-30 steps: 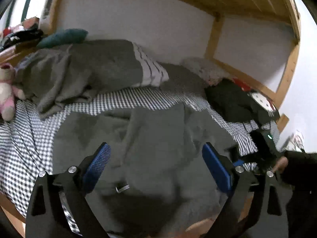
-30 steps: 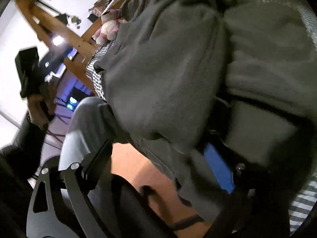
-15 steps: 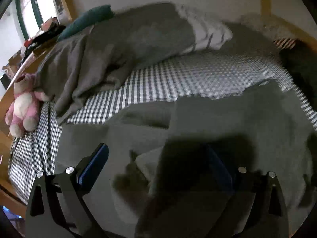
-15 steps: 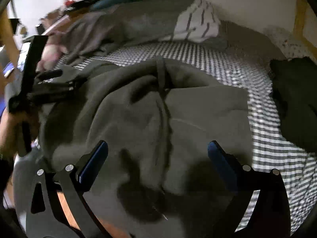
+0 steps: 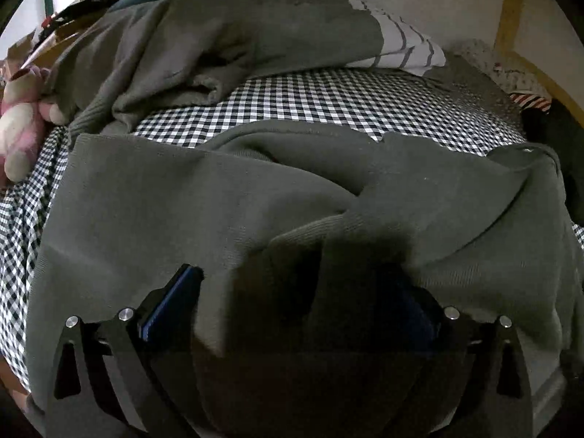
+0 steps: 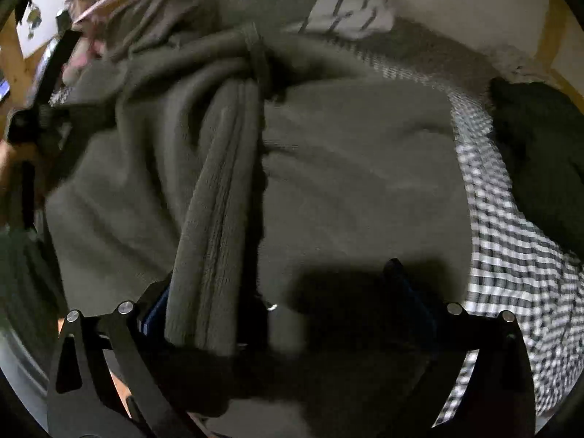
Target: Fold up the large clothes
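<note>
Closest in, the left claw points down at the bed with its jaws spread wide; its blue-padded left finger lies bare on the cloth, while a fold of the large grey-green knitted garment drapes over the right finger, and nothing is pinched between them. The right claw also stands fully apart, its jaws having just been opening, and a thick ribbed roll of that same garment runs down between its fingers without being squeezed; a small metal ring glints near the base of the roll. The garment is spread loosely across the near half of the bed, rumpled, covering most of the black-and-white checked bedsheet. At the left edge of the right view the left claw's dark frame and the person's hand show, blurred. Beyond the garment the sheet lies bare in a band, then a second heap of grey cloth rises, resting against a white pillow with thin dark stripes. A pink and cream plush toy sits at the far left edge, a dark pile of clothing at the right, and a pale wooden bed frame stands against the wall.
</note>
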Motion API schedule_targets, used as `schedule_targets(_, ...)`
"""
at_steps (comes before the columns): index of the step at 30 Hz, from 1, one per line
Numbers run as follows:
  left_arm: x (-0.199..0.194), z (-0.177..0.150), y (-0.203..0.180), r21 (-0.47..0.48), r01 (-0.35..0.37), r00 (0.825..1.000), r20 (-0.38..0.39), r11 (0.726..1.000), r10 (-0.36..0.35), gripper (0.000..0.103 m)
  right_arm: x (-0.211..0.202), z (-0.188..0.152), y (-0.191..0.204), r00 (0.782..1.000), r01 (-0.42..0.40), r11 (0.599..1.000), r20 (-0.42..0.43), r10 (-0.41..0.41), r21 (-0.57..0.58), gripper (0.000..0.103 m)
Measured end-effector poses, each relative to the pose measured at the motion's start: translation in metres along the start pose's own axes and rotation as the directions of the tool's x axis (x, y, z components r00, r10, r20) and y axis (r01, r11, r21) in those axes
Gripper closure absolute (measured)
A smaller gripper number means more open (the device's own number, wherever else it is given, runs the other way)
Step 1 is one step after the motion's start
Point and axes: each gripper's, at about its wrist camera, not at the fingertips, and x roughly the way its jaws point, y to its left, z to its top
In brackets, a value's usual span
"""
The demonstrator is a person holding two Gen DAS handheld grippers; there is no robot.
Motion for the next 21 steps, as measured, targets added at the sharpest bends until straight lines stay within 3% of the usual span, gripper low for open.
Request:
schedule_targets(3,0.003,0.001,-0.002,-0.007,-0.005,1.0,0.016,1.0,0.005,0.004,-0.001,-0.002,0.041,0.997,0.06,0.987,0.066,-0.05,-0.152,0.004)
schedule_targets(6,0.004,0.003,-0.005,0.005,-0.015,1.0,0.023,1.0,0.014,0.004,0.027,-0.017,0.056,0.994,0.099,0.969,-0.016,-0.105,-0.227,0.004)
schedule_targets(13,0.003,0.001,-0.003,-0.014,-0.001,1.0,0.019,1.0,0.001,0.004,-0.004,-0.043,0.009,0.996,0.088,0.987,0.012,-0.087,-0.134,0.004)
schedule_targets(15,-0.007,-0.002,-0.008,-0.032,-0.037,0.999,0.029,0.999,0.038,0.004,-0.02,-0.039,0.016,0.986,0.153,0.98,0.086,-0.142,-0.127,0.004)
schedule_targets(17,-0.027,-0.009,-0.017,-0.033,-0.091,0.992,0.086,0.995,0.093,0.004,-0.024,-0.036,0.033,0.978,0.165,0.972,0.154,-0.14,-0.168,0.004)
schedule_targets(18,-0.046,-0.016,-0.026,-0.02,-0.103,0.982,0.156,0.995,0.105,0.004,-0.022,-0.037,0.041,0.979,0.159,0.968,0.16,-0.128,-0.196,0.004)
schedule_targets(21,-0.084,-0.043,-0.056,0.047,-0.131,0.949,0.295,0.99,0.112,0.004,0.01,-0.043,0.062,0.988,0.142,0.953,0.093,-0.121,-0.266,0.004)
